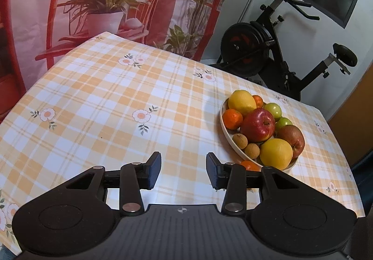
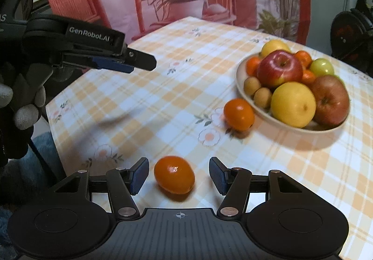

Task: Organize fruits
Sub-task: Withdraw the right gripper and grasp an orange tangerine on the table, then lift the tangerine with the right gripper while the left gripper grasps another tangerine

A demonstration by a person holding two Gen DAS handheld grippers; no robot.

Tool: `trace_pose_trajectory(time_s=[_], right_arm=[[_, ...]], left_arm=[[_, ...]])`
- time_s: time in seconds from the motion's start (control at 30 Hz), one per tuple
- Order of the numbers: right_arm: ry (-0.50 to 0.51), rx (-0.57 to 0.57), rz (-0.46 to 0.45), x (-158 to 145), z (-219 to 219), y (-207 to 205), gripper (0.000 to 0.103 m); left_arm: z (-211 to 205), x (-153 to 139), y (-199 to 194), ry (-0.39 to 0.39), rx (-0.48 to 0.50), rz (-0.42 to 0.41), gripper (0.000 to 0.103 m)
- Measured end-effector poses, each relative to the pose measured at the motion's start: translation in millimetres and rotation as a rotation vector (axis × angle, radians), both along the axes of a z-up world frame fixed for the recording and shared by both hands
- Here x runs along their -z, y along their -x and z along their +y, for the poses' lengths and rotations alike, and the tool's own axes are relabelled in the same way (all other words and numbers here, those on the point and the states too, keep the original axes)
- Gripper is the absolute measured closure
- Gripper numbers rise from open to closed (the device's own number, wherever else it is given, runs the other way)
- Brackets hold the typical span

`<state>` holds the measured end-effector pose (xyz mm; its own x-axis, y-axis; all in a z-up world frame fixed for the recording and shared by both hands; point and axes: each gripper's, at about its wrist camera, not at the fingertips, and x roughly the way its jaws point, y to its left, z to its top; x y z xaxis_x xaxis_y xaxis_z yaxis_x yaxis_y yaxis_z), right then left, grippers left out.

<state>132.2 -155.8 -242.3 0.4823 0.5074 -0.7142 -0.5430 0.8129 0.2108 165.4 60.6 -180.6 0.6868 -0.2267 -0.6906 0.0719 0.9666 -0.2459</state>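
Note:
A white plate (image 2: 242, 91) holds a red apple (image 2: 279, 68), a yellow fruit (image 2: 292, 103), a second apple, green fruits, tangerines and small brown fruits. One tangerine (image 2: 239, 114) lies on the checked tablecloth just left of the plate. A nearer tangerine (image 2: 174, 175) rests on the cloth between the fingers of my right gripper (image 2: 179, 176), which is open, with a gap on each side. My left gripper (image 1: 184, 171) is open and holds nothing over bare cloth, left of the plate (image 1: 229, 137). It also shows in the right wrist view, left gripper (image 2: 139, 61), held by a gloved hand (image 2: 25, 115).
The table (image 1: 116, 108) carries a yellow checked cloth with flower prints. A printed backdrop (image 1: 105, 3) of a red chair and plants hangs behind it. An exercise bike (image 1: 268, 50) stands past the far right corner. The table's left edge (image 2: 50, 115) drops off near the gloved hand.

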Motion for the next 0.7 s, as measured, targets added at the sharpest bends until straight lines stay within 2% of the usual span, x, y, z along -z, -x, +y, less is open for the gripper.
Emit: trace_pose_trajectory(time_s=[0.1, 0.23, 0.5, 0.7], right_arm=[[0.009, -0.018, 0.013, 4.1, 2.9, 0.0, 0.049], [0.031, -0.041, 0.026, 9.1, 9.4, -0.2, 0.055], [0.038, -0.044, 0.020, 10.3, 9.9, -1.4, 0.066], [0.030, -0.039, 0.010, 10.0, 6.5, 0.1, 0.067]], left_arm=[[0.0, 2.1, -1.1, -0.001, 0.001, 0.007, 0.058], [0.2, 3.0, -1.6, -0.001, 0.000, 0.009, 0.054], [-1.5, 4.7, -2.7, -0.006, 0.006, 0.013, 0.054], [-3.5, 5.2, -3.0, -0.016, 0.008, 0.018, 0.054]])
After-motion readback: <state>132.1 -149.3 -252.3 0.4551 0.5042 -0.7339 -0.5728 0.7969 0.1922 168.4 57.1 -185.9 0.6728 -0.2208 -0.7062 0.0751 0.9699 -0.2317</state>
